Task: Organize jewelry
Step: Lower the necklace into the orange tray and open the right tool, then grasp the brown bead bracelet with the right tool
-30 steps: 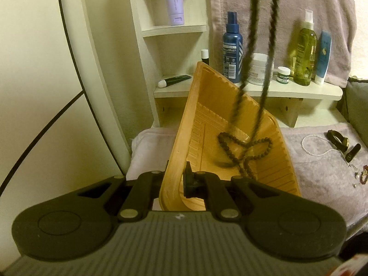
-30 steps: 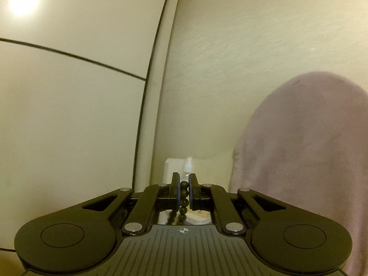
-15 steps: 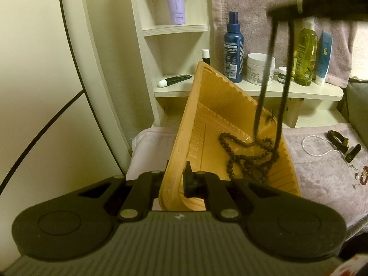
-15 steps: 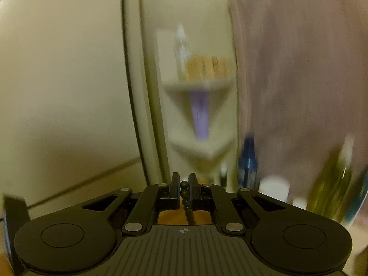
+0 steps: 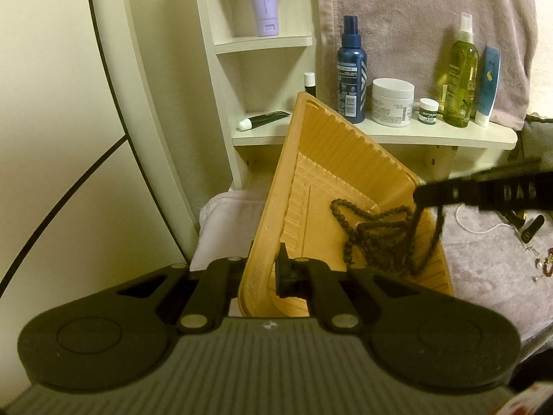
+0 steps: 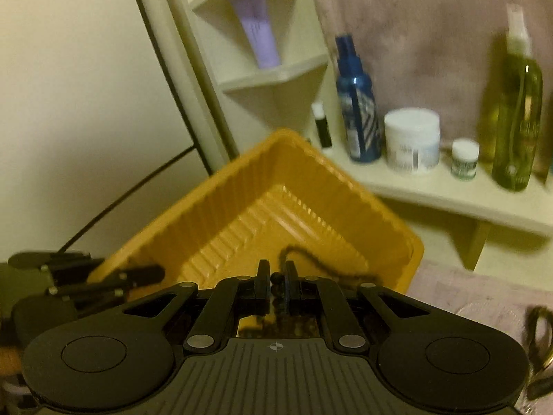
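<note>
Beads (image 5: 375, 238) fill the left wrist view: the dark bead necklace lies heaped in the orange tray (image 5: 331, 159), toward the tray's 4 o'clock corner, with two strands rising to your right tool (image 5: 427, 197), which reaches in from 3 o'clock. Your left tool (image 5: 268, 275) is clamped narrow on the tray's near rim, and the tray stands tilted. At 3 o'clock, on the pink towel (image 5: 484, 263), lie a pearl strand (image 5: 466, 224) and other small pieces too small to tell. A blue bottle (image 5: 352, 72) and a white jar (image 5: 393, 102) stand on the shelf (image 5: 432, 133) at 1 o'clock.

From the right wrist view, your right tool (image 6: 275, 285) is narrow, pinching the necklace (image 6: 276, 278) between its pads. A strand trails into the tray (image 6: 242, 186) at 12 o'clock. Your left tool (image 6: 138, 276) grips the tray's rim at 9 o'clock.
</note>
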A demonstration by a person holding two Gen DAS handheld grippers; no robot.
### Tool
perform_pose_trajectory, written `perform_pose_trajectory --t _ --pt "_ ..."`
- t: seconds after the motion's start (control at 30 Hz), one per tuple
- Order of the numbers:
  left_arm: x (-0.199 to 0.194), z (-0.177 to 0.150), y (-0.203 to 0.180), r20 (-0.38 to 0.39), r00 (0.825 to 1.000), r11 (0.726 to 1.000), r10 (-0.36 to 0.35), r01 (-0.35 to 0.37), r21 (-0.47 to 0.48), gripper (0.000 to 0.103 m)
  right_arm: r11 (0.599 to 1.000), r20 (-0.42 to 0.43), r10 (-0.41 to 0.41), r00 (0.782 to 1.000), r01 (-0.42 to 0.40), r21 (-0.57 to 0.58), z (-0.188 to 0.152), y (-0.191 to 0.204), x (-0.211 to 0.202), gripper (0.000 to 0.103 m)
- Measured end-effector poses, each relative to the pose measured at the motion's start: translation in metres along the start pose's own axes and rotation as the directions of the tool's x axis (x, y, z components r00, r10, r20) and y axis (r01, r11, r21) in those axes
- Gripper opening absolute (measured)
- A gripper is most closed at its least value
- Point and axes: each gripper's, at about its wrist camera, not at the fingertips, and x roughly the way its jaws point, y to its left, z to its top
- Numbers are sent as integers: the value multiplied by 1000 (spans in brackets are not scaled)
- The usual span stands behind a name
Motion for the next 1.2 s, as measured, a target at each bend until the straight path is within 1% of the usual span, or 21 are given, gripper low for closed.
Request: perform_pose_trajectory --t 0.07,0.1,0.13,0.17,0.23,0.37,0.47,0.57,0.67,0.83,0.93,1.03,1.2 --pt "0 0 0 1 1000 1000 1 -1 1 6 1000 -6 -6 1000 6 2 -4 -2 0 33" --pt "0 0 0 0 1000 1000 1 -1 1 6 1000 5 -8 1000 8 8 -6 -4 -2 60" --pt "0 1 0 0 1000 1000 2 -2 1 6 1000 28 -12 1000 11 19 -8 -6 -7 66" --pt "0 0 0 -1 1000 1000 3 -3 2 6 1000 42 -10 999 9 27 -9 -9 -10 66" --pt "0 1 0 -1 1000 1000 3 -3 1 6 998 56 -40 998 38 53 -11 -15 -20 66" --pt "0 0 0 0 1000 1000 5 -5 3 6 981 98 -135 986 119 151 -23 -34 -48 66" --pt "0 0 -1 0 1000 1000 6 -6 4 6 957 118 -216 969 186 224 -36 -49 -71 66" --pt "0 0 -1 1 1000 1000 7 -7 3 6 925 127 -296 947 251 286 -50 -64 -95 66" --pt "0 0 -1 1 1000 1000 6 -6 5 6 883 121 -384 915 327 337 -65 -80 -115 66" --pt "0 0 -2 1 1000 1000 6 -6 7 6 817 87 -518 851 463 343 -92 -93 -136 66" --pt "-1 1 -3 3 1000 1000 9 -9 13 6 790 47 -562 826 519 328 -109 -96 -140 66" --pt "-2 1 -4 2 1000 1000 10 -10 16 6 775 15 -589 808 560 292 -124 -96 -138 66" --pt "-3 1 -6 2 1000 1000 13 -14 20 6 754 -5 -606 795 576 316 -139 -102 -137 66"
